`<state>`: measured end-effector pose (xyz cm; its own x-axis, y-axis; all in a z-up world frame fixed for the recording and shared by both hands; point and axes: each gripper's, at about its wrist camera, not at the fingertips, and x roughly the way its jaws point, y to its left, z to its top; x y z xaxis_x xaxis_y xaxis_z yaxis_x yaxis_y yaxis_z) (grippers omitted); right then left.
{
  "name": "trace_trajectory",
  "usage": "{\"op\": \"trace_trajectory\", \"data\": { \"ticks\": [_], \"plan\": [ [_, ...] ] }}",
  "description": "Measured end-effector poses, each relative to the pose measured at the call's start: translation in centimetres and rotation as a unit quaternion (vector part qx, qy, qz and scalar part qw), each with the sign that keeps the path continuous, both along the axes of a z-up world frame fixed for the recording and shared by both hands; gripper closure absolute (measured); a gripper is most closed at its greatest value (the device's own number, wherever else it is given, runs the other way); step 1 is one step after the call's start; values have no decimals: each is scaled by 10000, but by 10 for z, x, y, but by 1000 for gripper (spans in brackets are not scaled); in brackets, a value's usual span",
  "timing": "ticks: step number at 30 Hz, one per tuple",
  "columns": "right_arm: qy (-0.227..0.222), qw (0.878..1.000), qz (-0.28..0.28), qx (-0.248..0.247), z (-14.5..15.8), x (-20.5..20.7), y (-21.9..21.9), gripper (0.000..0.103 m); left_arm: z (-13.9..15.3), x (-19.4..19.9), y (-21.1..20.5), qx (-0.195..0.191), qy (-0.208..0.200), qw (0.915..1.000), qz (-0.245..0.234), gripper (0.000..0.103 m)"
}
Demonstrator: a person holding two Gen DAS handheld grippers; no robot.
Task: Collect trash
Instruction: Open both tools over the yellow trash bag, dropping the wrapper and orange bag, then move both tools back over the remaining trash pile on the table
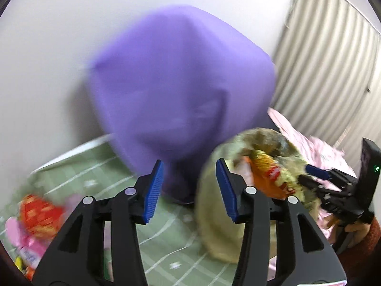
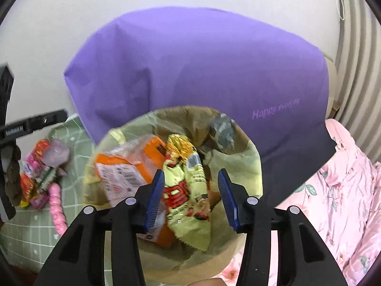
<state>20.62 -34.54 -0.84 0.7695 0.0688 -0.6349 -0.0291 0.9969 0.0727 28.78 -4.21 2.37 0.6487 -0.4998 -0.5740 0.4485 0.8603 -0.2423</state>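
Left hand-held gripper (image 1: 189, 189): jaws apart, empty, over the green sheet (image 1: 100, 178). Right hand-held gripper (image 2: 191, 196): jaws apart, empty, above the paper bag (image 2: 240, 164) holding wrappers (image 2: 188, 186).

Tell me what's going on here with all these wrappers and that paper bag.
A person with a gripper in each hand is collecting trash on a green checked cover. The brown paper bag already holds an orange packet and a yellow snack wrapper. The right gripper hangs open over the bag's mouth, gripping nothing. The left gripper is open and empty too. More wrappers still lie to the left of the bag.
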Motion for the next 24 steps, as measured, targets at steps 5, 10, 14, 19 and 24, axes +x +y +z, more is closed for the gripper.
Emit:
{"op": "trace_trajectory", "data": {
  "ticks": [5,10,14,19,24],
  "plan": [
    [-304,9991,167,226,10,-7,27,52,-9,-25,75,190,-151,9964,810,59],
    [-556,9957,637,386,13,-3,74,48,-30,-46,157,92,-2,9844,1757,59],
    [-305,9906,1261,425,2,11,124,48,-49,-61,204,60,202,9715,2360,59],
    [-293,9864,1589,302,-11,25,179,48,-67,-85,231,100,401,9615,2716,59],
    [-98,9836,1774,316,-29,48,224,48,-81,-101,245,194,552,9561,2871,59]
  ]
}}
